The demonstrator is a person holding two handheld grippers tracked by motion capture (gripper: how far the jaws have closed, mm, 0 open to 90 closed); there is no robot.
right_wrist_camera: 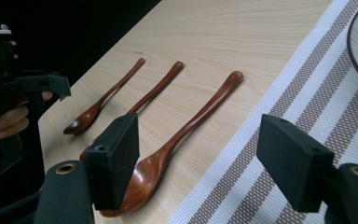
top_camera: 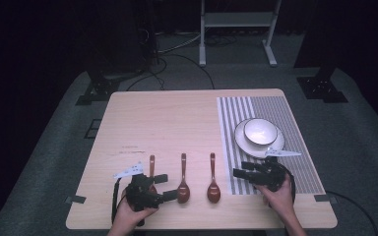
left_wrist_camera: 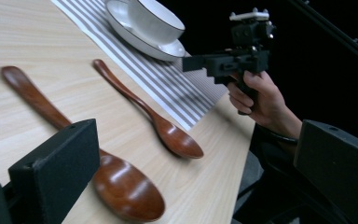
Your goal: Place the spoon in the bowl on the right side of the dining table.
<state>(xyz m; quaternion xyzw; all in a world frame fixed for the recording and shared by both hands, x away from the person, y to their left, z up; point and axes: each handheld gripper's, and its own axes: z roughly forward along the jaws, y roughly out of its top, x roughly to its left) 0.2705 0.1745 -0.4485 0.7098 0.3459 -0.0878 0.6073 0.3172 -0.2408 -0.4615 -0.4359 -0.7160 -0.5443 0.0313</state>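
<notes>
Three dark brown wooden spoons lie side by side on the pale wooden table (top_camera: pixel 177 123), handles toward twelve o'clock, bowls toward six. The left spoon (top_camera: pixel 152 167) sits partly under the left gripper (top_camera: pixel 163 188), whose black jaws stand spread apart, holding nothing, pointing toward three o'clock near the bowl of the middle spoon (top_camera: pixel 183 183). In the left gripper view that spoon's bowl (left_wrist_camera: pixel 126 186) lies just beside one jaw. The right spoon (top_camera: pixel 213 182) rests just at nine o'clock of the grey-and-white striped placemat (top_camera: pixel 275 108). The right gripper (top_camera: pixel 238 173) hovers over the mat's six o'clock end, jaws wide and empty, aimed toward nine o'clock at the right spoon; in the right gripper view its bowl (right_wrist_camera: pixel 144 179) shows between the jaws. A white bowl (top_camera: pixel 260 131) stands on a white plate (top_camera: pixel 243 142) on the mat, at twelve o'clock of the right gripper
</notes>
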